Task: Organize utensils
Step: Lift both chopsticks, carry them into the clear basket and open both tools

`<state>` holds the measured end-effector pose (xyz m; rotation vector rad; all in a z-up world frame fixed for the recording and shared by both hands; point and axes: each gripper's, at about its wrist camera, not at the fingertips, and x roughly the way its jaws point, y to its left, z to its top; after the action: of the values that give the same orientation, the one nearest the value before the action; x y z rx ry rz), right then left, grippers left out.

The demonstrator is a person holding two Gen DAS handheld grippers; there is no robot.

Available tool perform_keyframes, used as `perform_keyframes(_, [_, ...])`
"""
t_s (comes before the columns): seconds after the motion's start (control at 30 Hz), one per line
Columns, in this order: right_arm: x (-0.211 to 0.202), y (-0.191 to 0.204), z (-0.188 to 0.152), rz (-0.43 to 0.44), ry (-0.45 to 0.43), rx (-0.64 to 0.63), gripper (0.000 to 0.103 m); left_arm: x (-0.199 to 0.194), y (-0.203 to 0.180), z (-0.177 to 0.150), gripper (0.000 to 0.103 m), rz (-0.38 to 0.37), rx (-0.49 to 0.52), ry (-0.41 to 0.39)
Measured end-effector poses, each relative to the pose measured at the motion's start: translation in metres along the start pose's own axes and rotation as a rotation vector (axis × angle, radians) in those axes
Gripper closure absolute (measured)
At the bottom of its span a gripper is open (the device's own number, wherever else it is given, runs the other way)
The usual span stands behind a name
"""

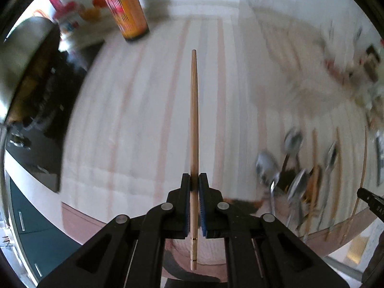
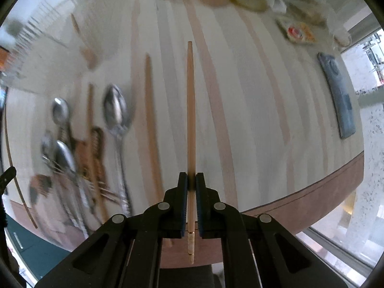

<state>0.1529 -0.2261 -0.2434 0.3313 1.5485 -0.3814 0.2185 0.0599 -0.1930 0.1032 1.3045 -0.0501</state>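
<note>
the left gripper [image 1: 194, 180] is clamped on a wooden chopstick [image 1: 194, 120], its blue-padded jaws pressed flat against both sides of the stick, which runs straight forward from between them and hangs above the striped tablecloth [image 1: 144, 120]. the right gripper [image 2: 191, 180] pinches a second chopstick [image 2: 190, 120] the same way, with the stick's banded butt end poking out behind the jaws. taking the utensil pile [image 2: 79, 153] as the landmark: in the right wrist view it lies left of the held stick, a blurred heap of metal spoons, dark-handled pieces and thin wooden sticks near the table's front edge. a large metal spoon [image 2: 116, 112] lies on the pile's right side, bowl pointing away, and a loose chopstick [image 2: 151, 129] lies flat on the cloth just right of that spoon, between the pile and the held stick. beyond the pile a wooden spoon [image 2: 84, 45] rests on the cloth. well to the right of the pile, near the far table edge, lies a grey-blue phone [image 2: 338, 96]. in the left wrist view the pile [image 1: 300, 175] sits to the right of the gripped stick, and an orange can [image 1: 127, 9] stands far off beyond it to the left.
</note>
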Motion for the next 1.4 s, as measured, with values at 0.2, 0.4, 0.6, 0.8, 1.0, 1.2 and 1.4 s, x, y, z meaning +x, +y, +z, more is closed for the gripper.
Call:
perform_keyframes(0.2, [-0.063, 0.014, 0.021, 0.067, -0.12, -0.007, 0.096, -0.06, 0.006, 0.032, 0.099, -0.048, -0.015, -0.12])
perform_keyframes(0.4, [-0.131, 0.038, 0.058, 0.165, -0.237, -0.058, 0.096, -0.113, 0.004, 0.073, 0.099, -0.135, -0.009, -0.215])
perform_keyframes(0.6, [-0.176, 0.079, 0.103, 0.289, -0.298, -0.111, 0.096, -0.138, -0.017, 0.116, 0.099, -0.261, 0.002, -0.215])
perform_keyframes(0.8, [-0.165, 0.116, 0.156, 0.357, -0.245, -0.14, 0.096, -0.106, -0.045, 0.164, 0.099, -0.36, -0.012, -0.072])
perform_keyframes(1.0, [-0.123, 0.133, 0.2, 0.398, -0.126, -0.123, 0.096, -0.046, -0.06, 0.204, 0.099, -0.38, -0.059, 0.096])
perform_keyframes(1.2, [-0.085, 0.15, 0.233, 0.356, -0.043, -0.146, 0.096, -0.024, -0.067, 0.219, 0.098, -0.335, -0.038, 0.161])
perform_keyframes(1.4, [-0.069, 0.145, 0.24, 0.322, -0.009, -0.137, 0.077, -0.031, -0.059, 0.213, 0.092, -0.258, -0.027, 0.138])
